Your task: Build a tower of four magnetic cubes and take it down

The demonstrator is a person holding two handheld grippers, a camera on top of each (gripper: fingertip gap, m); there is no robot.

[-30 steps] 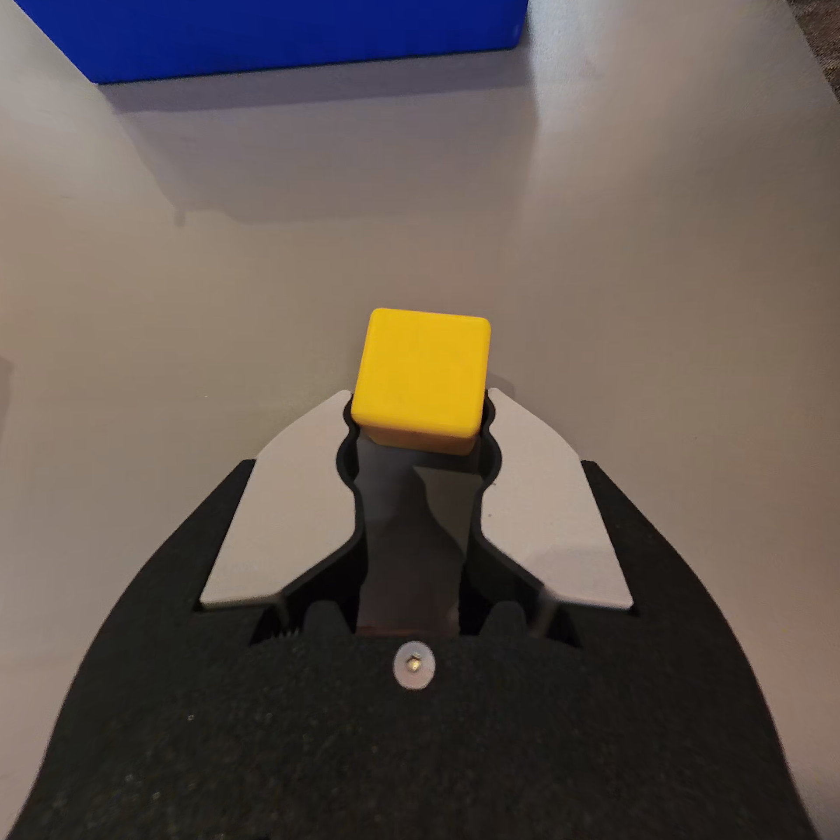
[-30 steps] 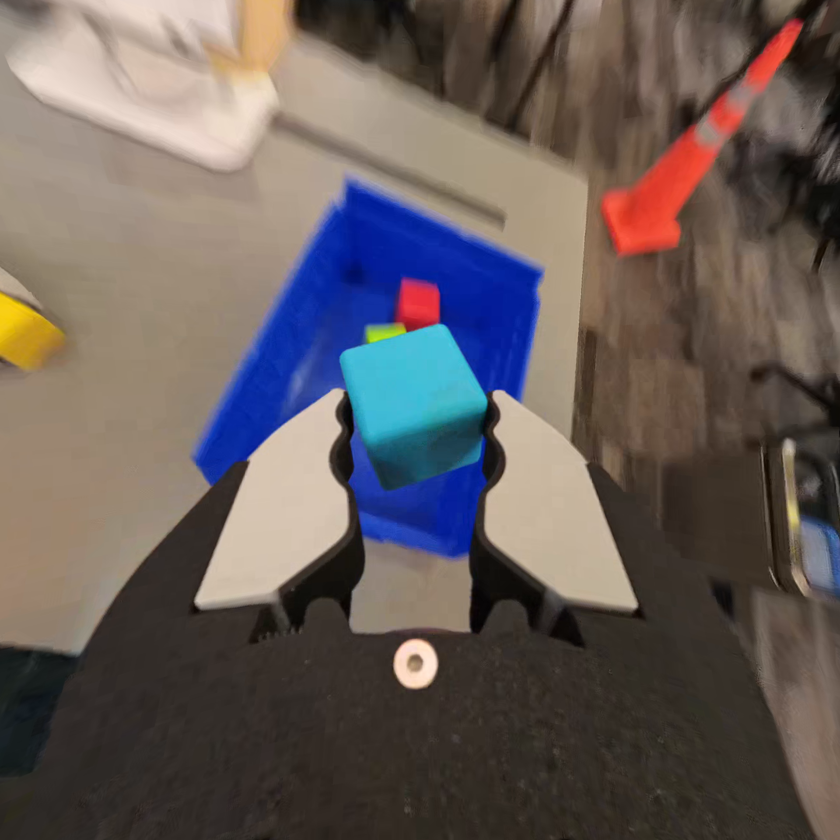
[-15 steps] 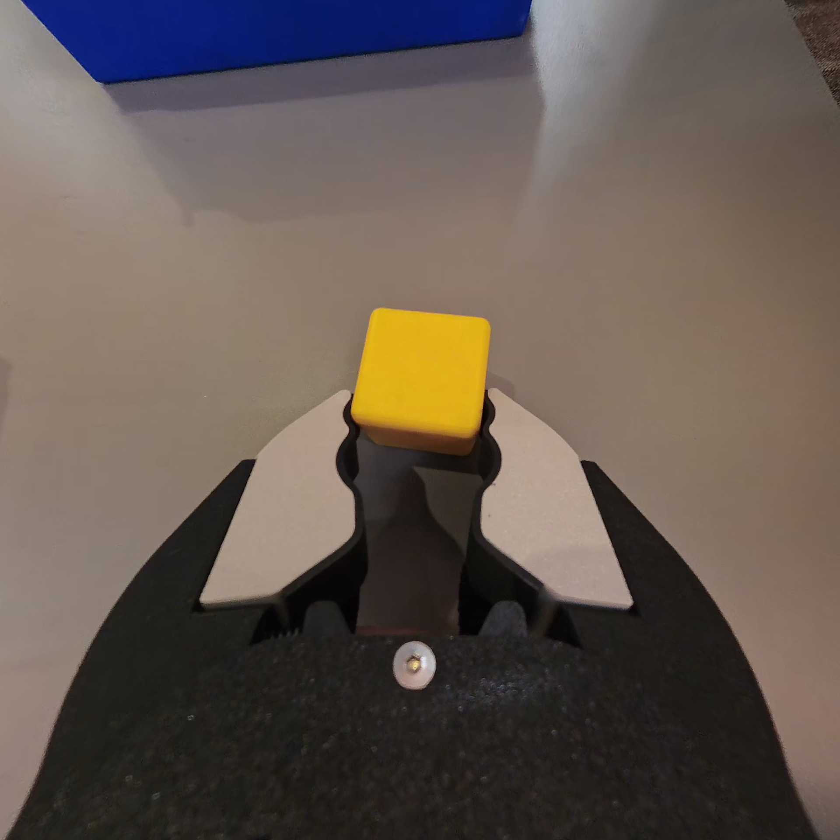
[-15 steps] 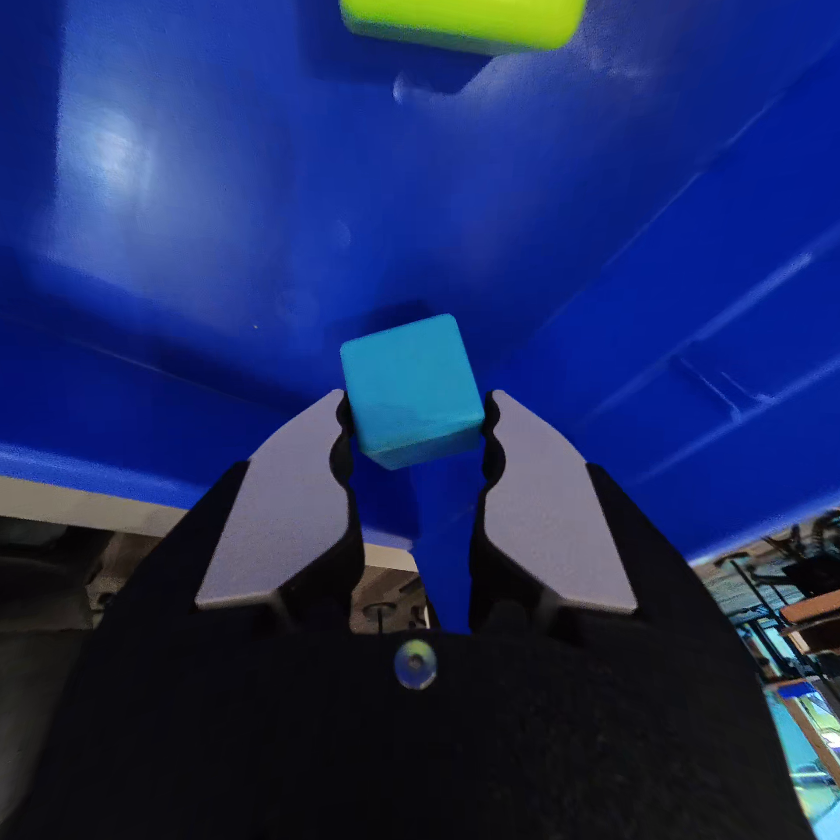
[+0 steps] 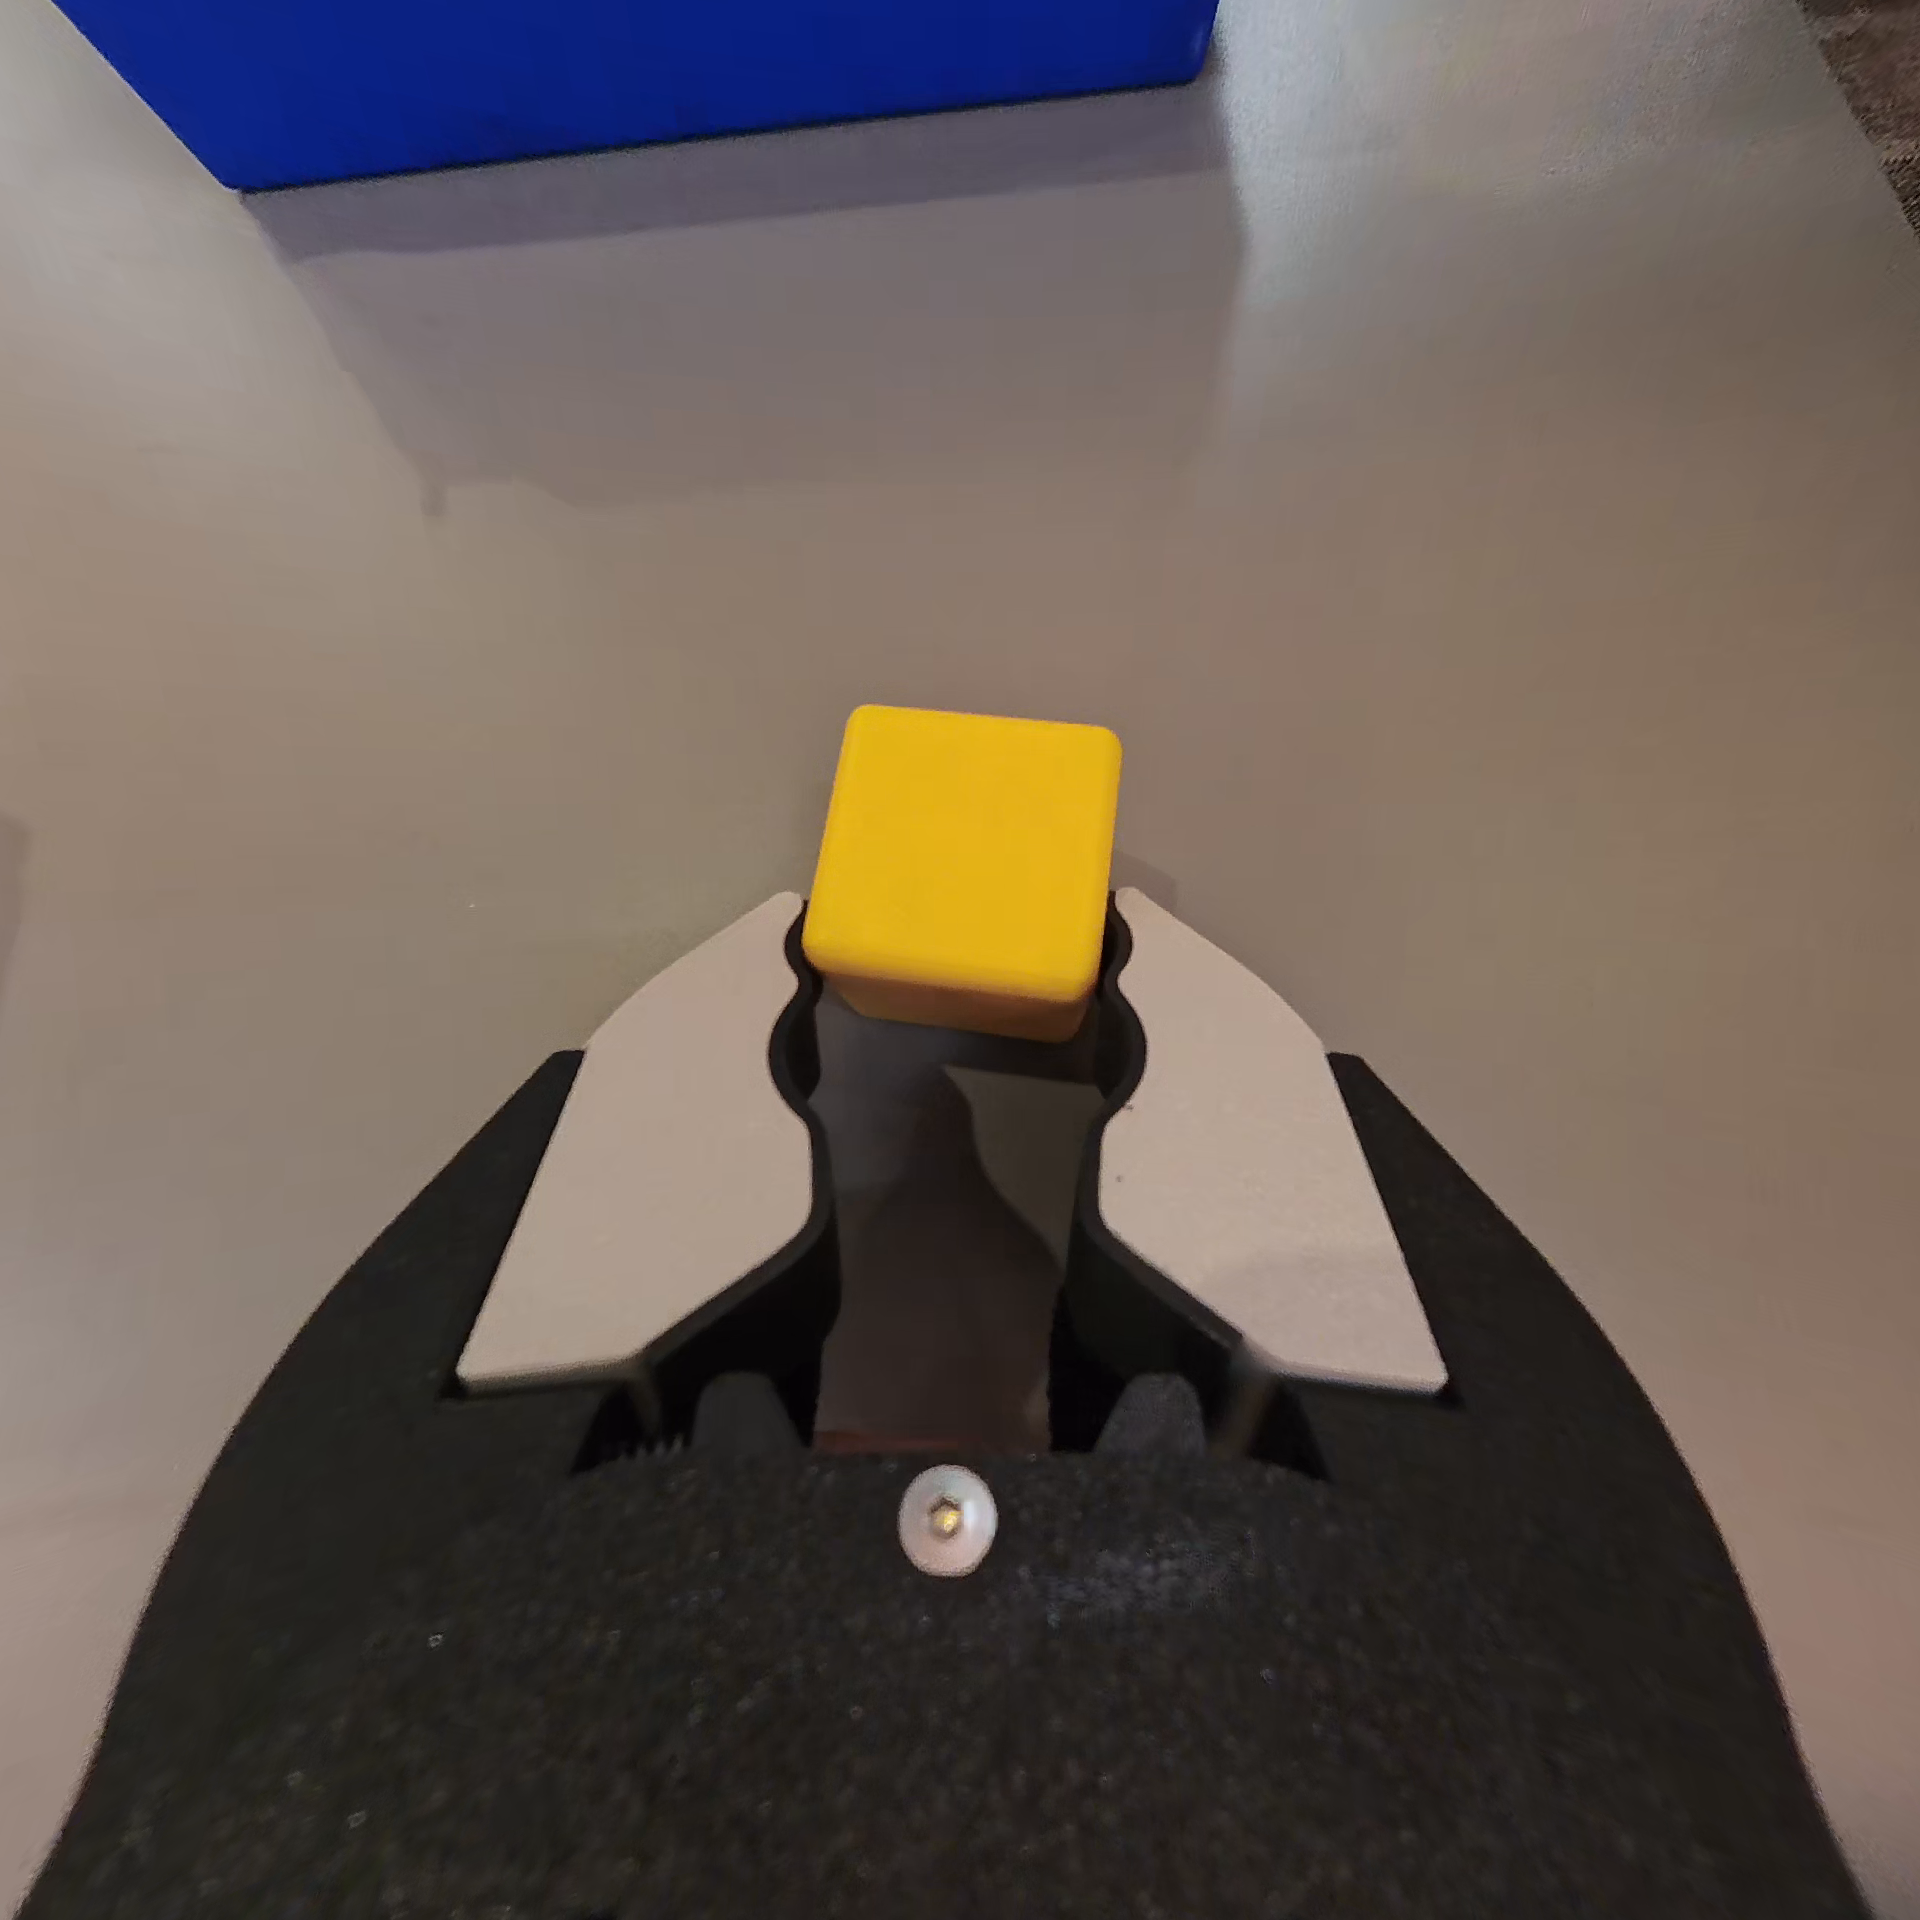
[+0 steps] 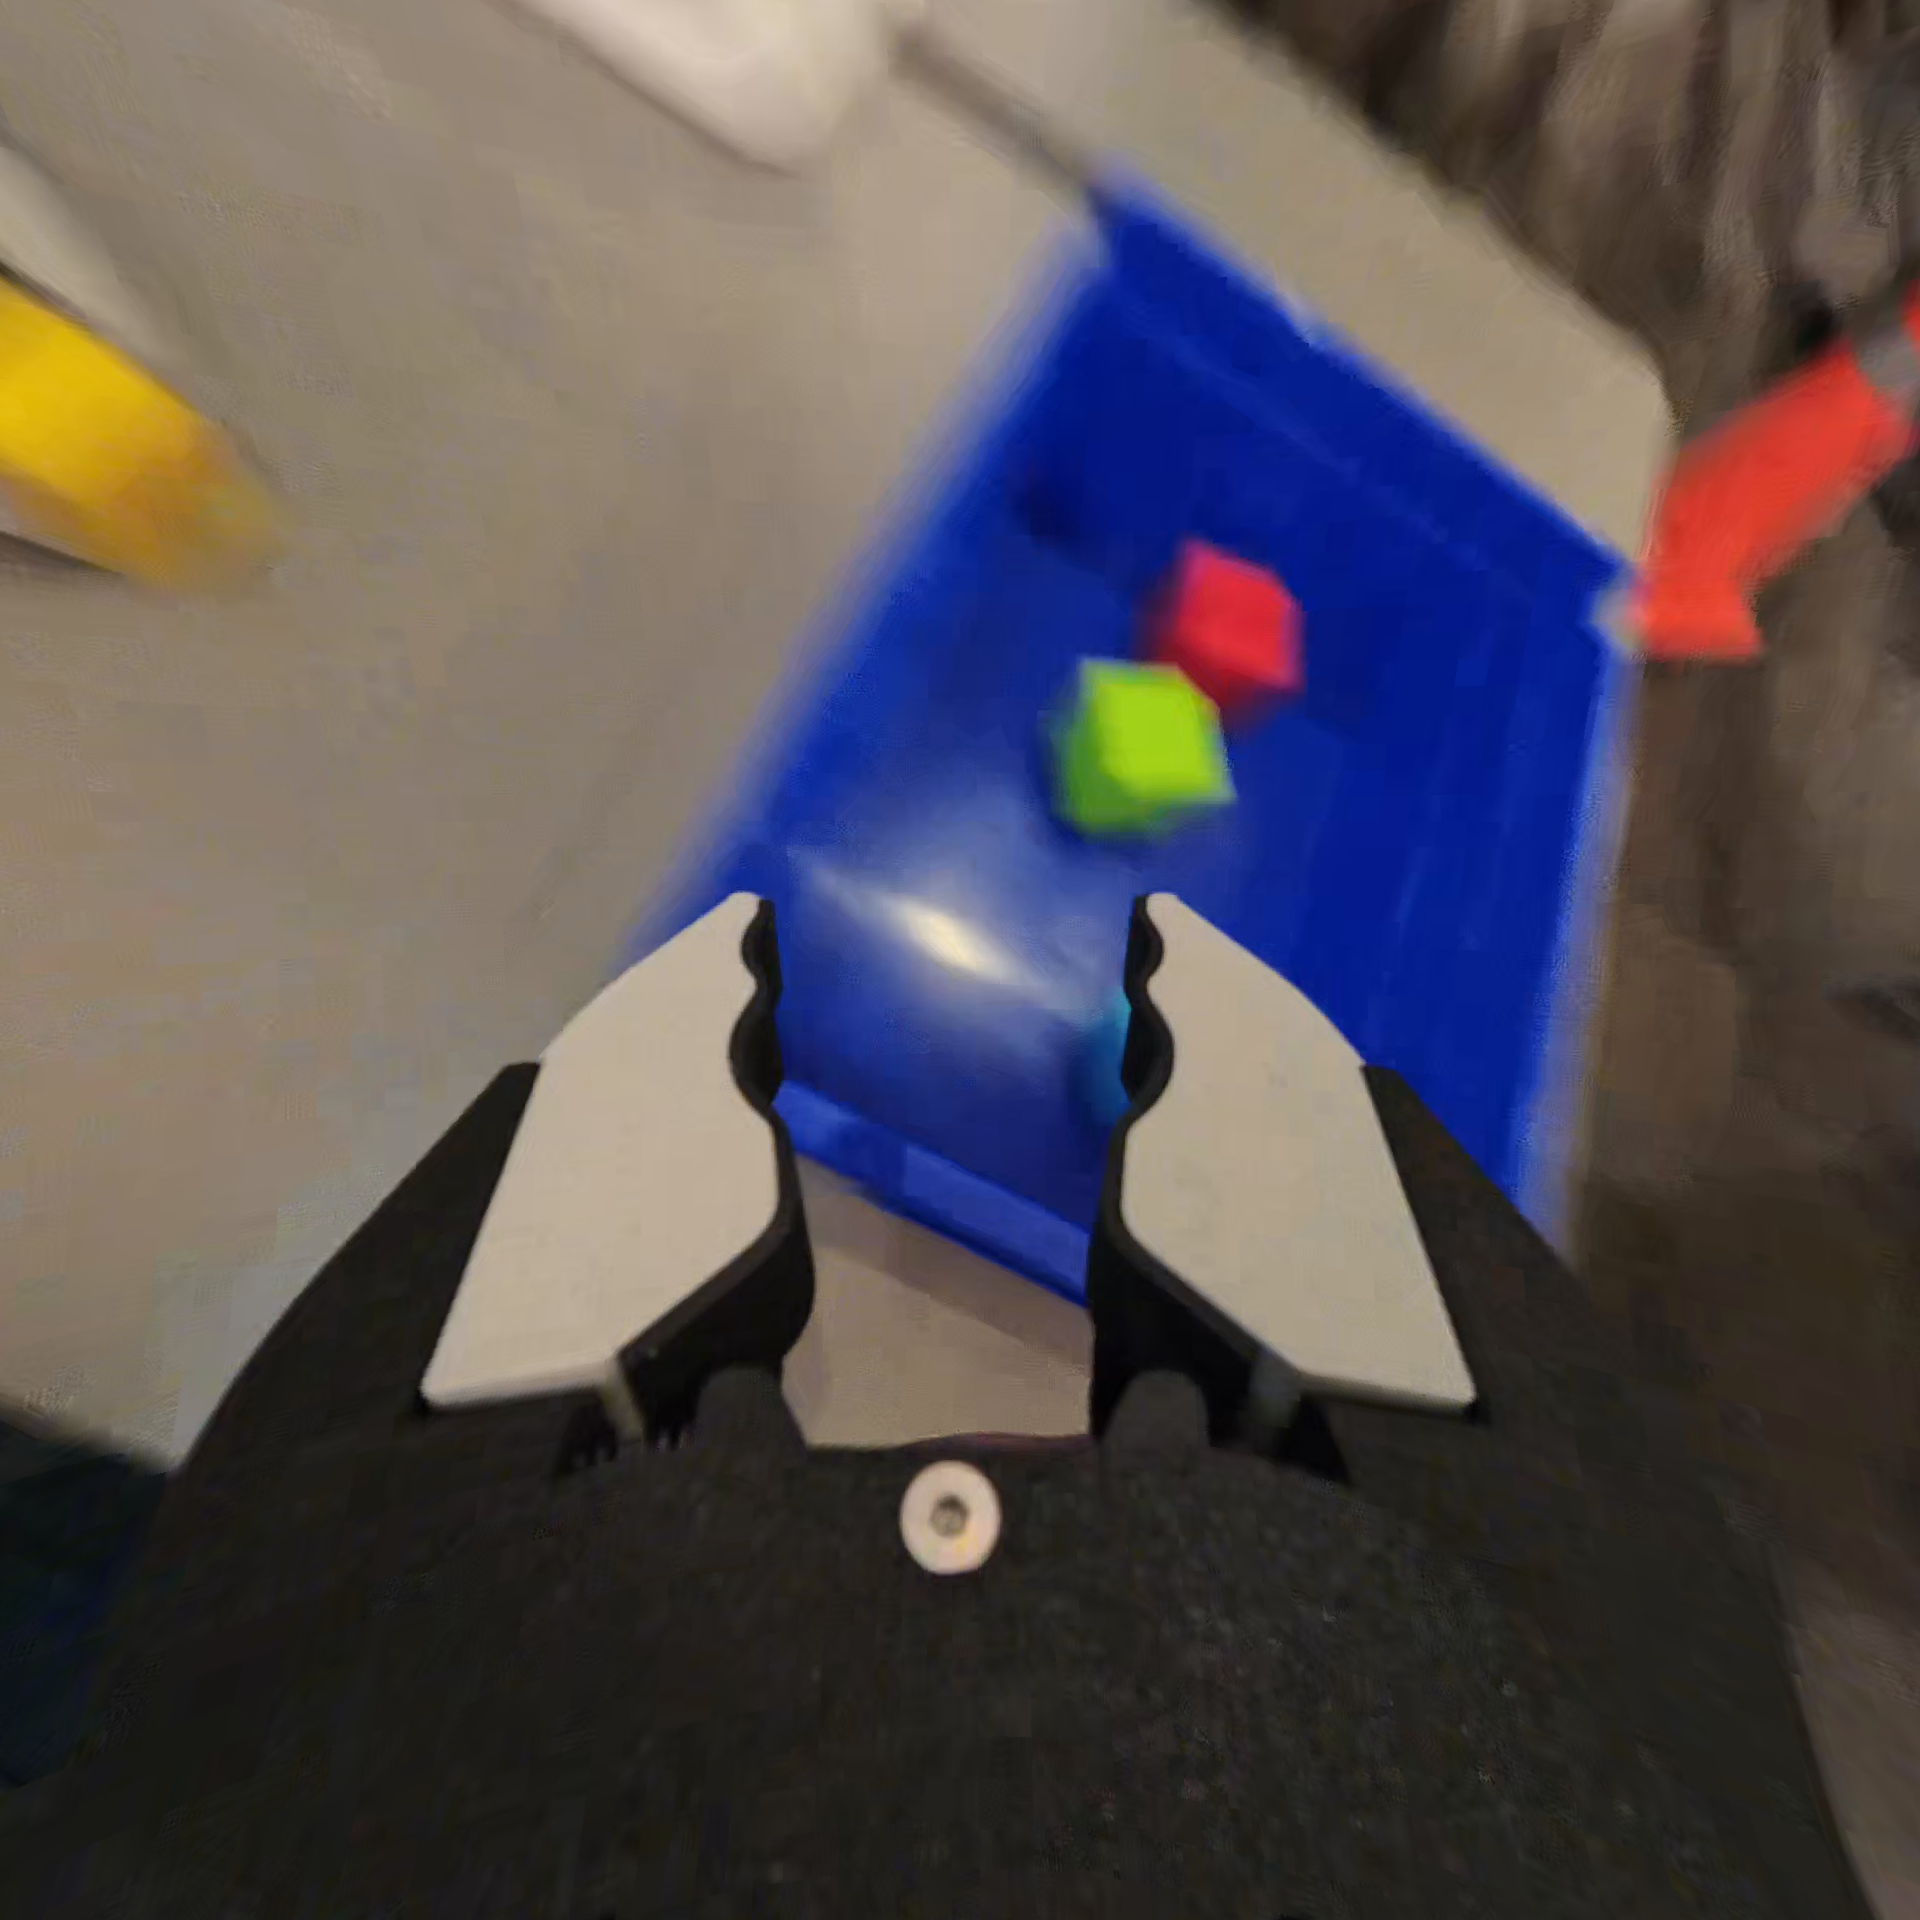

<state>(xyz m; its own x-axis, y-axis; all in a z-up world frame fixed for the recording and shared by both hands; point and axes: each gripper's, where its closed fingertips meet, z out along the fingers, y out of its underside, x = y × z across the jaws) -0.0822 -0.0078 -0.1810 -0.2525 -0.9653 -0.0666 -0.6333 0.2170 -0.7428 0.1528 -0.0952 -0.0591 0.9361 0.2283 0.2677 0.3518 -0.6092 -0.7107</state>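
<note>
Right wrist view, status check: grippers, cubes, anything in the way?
Right gripper open, empty, above blue bin. Left gripper shut on yellow cube. Red cube, green cube, sliver of cyan cube in bin. Nothing in the way.

Right tongs [image 6: 951,997] released cyan cube [image 6: 1103,1049] into blue bin [image 6: 1455,831]; pulled back

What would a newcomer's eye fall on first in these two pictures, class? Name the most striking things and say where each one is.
First, the yellow cube, bright against the grey table, clamped between the left gripper fingertips. Next, the blue bin beyond the open, empty right gripper, with a red cube and a green cube lying inside. An orange cone stands on the floor past the table's edge.
</note>
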